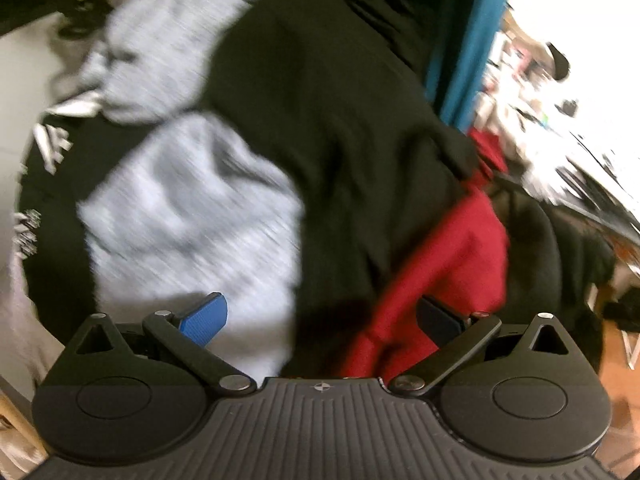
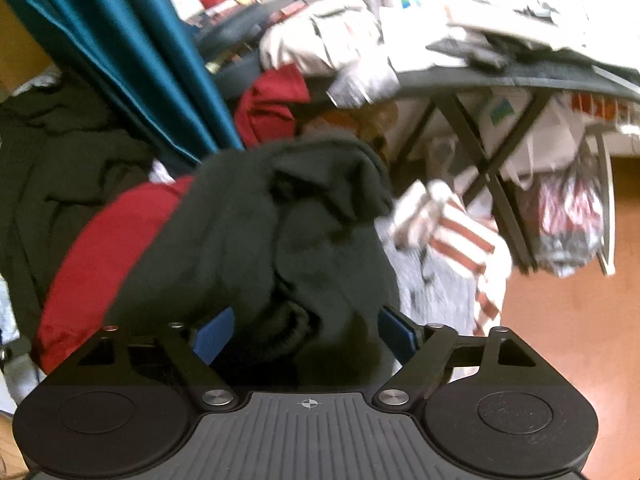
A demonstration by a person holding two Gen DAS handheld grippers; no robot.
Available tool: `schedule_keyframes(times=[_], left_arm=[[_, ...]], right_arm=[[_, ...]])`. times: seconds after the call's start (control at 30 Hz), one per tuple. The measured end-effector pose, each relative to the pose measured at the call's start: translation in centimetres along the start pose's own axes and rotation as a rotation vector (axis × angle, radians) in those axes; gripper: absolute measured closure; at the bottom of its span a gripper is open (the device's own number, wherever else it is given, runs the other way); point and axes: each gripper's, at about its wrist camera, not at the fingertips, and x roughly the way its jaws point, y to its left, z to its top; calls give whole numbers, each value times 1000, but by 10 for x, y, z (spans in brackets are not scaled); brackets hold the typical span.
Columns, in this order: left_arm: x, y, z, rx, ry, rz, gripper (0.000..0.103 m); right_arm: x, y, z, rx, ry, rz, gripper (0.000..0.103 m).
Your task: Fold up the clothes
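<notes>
The right gripper (image 2: 306, 334) has its jaws spread wide. A bunched-up black garment (image 2: 280, 240) fills the space between them. It looks like the blue pads (image 2: 214, 336) are not squeezing it, but the cloth hides their inner faces, so this is a guess. The black cloth rises just in front of the jaws in a lumpy heap. A red garment (image 2: 104, 240) peeks out from under it on the left.

The left gripper (image 1: 320, 320) also has its jaws spread wide, and they are not pinching anything. Right in front of them lie a grey garment (image 1: 192, 216) on the left, black cloth (image 1: 332, 128) in the middle, and red cloth (image 1: 448, 256) on the right. This view is blurry.

The step in hand seems to be picking one garment out of the pile. To do it well, take just one thing, by an edge or a corner, not a fat lump. Make sure no red cloth comes along. Then lift it clear and find a flat spot to spread it.

Farther off hangs a blue-green curtain (image 2: 132, 52). A striped cloth (image 2: 460, 236) lies to the right, on or near the orange floor (image 2: 568, 320). Beyond it a cluttered tabletop (image 2: 500, 76) stands on crossed black legs.
</notes>
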Motion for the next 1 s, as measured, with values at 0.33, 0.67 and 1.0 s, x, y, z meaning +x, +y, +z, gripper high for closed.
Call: schedule_keyframes(times=[0.33,0.67,1.0], left_arm=[[26,32,24,44,37,148,0],[54,72,21,-112,114,-53,0],[62,75,16,-77,92,-95,0]], right_arm=[[14,72,18,-185,-30,39,1],[68,116,0,-286,90,-84,1],[87,121,-12,-263,81,-159,1]])
